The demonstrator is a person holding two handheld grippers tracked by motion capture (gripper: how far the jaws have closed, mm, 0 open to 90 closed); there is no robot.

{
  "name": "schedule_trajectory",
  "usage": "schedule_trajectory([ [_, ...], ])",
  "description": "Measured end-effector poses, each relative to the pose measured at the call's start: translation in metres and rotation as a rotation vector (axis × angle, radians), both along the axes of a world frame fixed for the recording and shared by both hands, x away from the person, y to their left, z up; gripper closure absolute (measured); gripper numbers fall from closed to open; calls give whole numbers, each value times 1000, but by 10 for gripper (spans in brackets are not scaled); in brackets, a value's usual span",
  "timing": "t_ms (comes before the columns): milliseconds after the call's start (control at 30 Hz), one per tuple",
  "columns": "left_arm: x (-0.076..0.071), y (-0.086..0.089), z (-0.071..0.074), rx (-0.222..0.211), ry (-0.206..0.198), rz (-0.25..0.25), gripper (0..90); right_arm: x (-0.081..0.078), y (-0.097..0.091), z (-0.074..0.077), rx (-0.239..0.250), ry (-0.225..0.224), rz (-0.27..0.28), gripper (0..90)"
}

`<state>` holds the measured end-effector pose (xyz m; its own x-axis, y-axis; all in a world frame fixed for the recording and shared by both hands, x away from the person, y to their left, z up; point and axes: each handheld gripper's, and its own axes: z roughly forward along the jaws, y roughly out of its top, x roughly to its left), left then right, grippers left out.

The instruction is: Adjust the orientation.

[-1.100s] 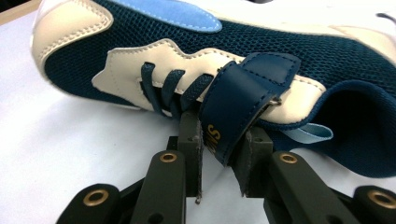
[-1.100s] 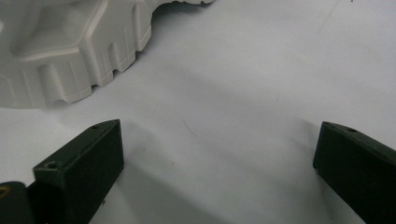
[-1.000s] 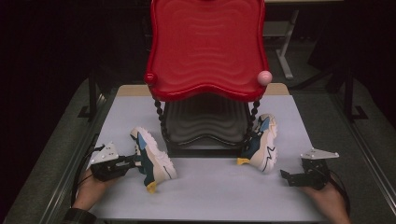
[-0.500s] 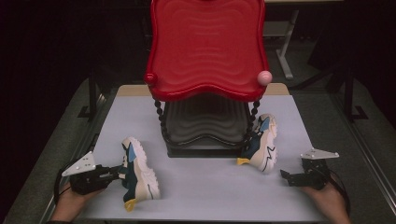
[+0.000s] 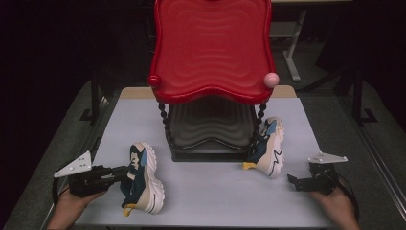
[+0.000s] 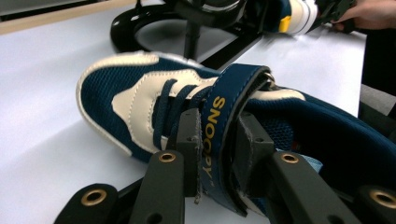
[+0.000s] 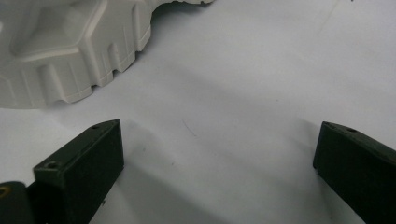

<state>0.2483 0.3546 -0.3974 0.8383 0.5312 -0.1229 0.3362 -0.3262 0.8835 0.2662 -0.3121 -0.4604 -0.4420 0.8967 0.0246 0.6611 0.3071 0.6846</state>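
A navy and cream sneaker [image 5: 143, 179] is at the front left of the table, turned on its side with its white sole to the right. My left gripper [image 5: 123, 173] is shut on its navy strap [image 6: 219, 112], which reads "SNOOPY"; in the left gripper view the pads [image 6: 189, 140] pinch the strap from both sides. A matching sneaker [image 5: 269, 146] leans against the right foot of the rack. My right gripper [image 5: 293, 181] rests on the table just right of it. Its jaws are open over bare table, with that sneaker's white sole [image 7: 60, 51] ahead of them.
A tall rack with a red wavy top tray [image 5: 213, 48] and a black lower shelf [image 5: 210, 132] stands mid-table. A pink ball [image 5: 272, 79] sits at the tray's right corner. The grey table [image 5: 215, 191] ends near my hands.
My left gripper has pulled the sneaker left and toward the front edge, away from the rack, mostly in the first half second. The right gripper and the other sneaker have stayed put.
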Motion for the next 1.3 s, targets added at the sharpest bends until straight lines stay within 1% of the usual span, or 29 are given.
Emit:
schedule_trajectory([
  [33,4,-6,2,2,-4,-12,733,0,0,0,0,1,0,12],
  [67,4,-6,2,2,-4,-12,733,0,0,0,0,1,0,12],
  [100,6,-10,3,2,-6,-20,733,0,0,0,0,0,0,12],
  [133,11,-18,5,3,-5,-34,733,0,0,0,0,0,0,12],
  [167,11,-18,5,3,-5,-34,727,0,0,0,0,0,0,12],
  [300,24,-34,6,17,8,-47,716,0,0,0,0,0,0,12],
  [400,31,-42,5,15,24,-56,713,0,0,0,1,0,0,12],
  [600,40,-54,4,18,35,-57,703,0,0,0,1,0,0,13],
  [667,41,-56,3,16,36,-57,680,0,0,0,0,0,0,12],
  [767,39,-58,4,18,36,-59,590,0,0,0,1,0,0,13],
  [833,36,-58,5,21,32,-59,566,0,0,0,1,0,0,13],
  [967,26,-52,7,11,22,-26,535,0,0,0,0,-1,1,13],
  [1033,21,-48,6,1,33,-7,470,0,0,0,0,-1,1,13],
  [1067,19,-47,5,0,40,0,470,0,0,0,0,-1,1,13],
  [1133,15,-47,2,1,49,17,427,0,0,0,0,-1,1,13],
  [1200,12,-50,-1,17,55,22,393,0,0,0,0,-1,1,13],
  [1267,10,-55,-4,43,55,21,367,0,0,0,0,-1,1,13],
  [1300,10,-56,-5,46,54,22,366,0,0,0,0,-1,1,13],
])
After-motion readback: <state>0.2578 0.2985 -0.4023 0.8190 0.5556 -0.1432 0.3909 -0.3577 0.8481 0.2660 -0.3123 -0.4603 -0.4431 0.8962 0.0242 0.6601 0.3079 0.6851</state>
